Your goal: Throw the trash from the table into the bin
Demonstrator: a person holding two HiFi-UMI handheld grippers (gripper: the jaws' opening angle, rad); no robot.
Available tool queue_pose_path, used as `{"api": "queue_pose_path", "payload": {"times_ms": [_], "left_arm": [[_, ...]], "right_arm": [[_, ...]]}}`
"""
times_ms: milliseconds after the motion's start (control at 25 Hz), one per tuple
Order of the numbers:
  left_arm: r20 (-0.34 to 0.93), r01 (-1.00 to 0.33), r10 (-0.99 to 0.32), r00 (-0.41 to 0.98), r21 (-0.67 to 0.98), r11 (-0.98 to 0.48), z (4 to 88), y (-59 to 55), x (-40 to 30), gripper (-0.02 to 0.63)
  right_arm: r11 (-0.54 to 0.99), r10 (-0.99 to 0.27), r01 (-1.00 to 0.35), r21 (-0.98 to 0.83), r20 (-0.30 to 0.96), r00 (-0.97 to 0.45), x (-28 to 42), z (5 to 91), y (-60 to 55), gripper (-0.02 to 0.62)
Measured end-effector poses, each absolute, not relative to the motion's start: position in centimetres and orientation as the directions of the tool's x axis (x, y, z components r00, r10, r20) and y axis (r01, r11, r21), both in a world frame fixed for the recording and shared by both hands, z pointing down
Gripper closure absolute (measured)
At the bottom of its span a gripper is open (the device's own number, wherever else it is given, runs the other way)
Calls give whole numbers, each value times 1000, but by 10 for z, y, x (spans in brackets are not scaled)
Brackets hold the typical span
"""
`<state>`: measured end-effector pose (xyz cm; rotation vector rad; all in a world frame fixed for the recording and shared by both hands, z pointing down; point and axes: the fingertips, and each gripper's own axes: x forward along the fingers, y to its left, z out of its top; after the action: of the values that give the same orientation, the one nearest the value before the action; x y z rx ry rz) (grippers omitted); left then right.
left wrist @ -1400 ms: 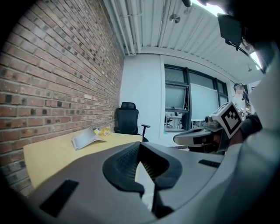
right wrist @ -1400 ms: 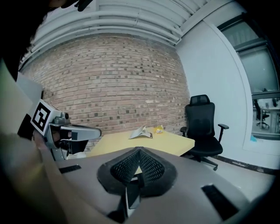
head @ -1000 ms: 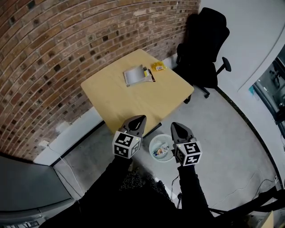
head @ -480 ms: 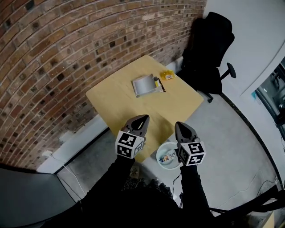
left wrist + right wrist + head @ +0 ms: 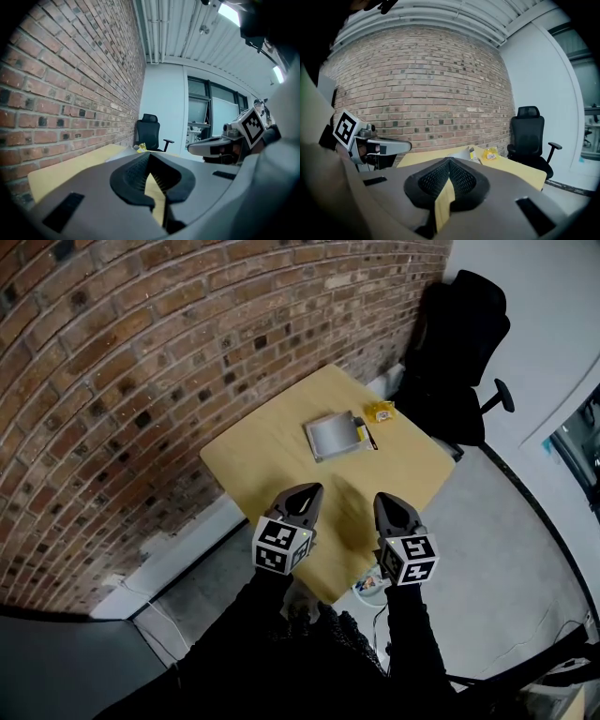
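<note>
On the light wooden table [image 5: 272, 451] lie a flat silver-grey packet [image 5: 332, 435], a thin dark strip [image 5: 367, 435] at its right edge, and a small yellow wrapper [image 5: 381, 412] near the far corner. Both grippers hover side by side over the table's near edge, pointing at the trash. My left gripper [image 5: 307, 495] is shut and holds nothing. My right gripper [image 5: 387, 502] is also shut and holds nothing. The right gripper view shows the packet [image 5: 461, 153] and the yellow wrapper [image 5: 491, 153] ahead. The white bin [image 5: 371, 585] peeks out on the floor below the right gripper, with some trash inside.
A brick wall [image 5: 141, 362] runs along the table's left and far sides. A black office chair [image 5: 464, 343] stands beyond the far right corner. Grey floor [image 5: 506, 531] spreads to the right, and cables [image 5: 141, 592] lie by the wall's white skirting.
Both grippers have moved forward from the floor side to above the table's near edge. The bin has slipped mostly under the right gripper and the table edge.
</note>
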<state>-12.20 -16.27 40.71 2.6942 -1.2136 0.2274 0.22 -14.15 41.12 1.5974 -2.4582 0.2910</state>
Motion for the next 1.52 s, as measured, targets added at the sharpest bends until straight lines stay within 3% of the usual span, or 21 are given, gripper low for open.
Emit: {"api": "queue_pose_path", "payload": {"times_ms": [1520], "left_arm": [[245, -791, -755, 608, 109, -602, 433, -285, -116, 600]], "right_arm": [[472, -824, -881, -36, 336, -456, 1, 433, -294, 583]]}}
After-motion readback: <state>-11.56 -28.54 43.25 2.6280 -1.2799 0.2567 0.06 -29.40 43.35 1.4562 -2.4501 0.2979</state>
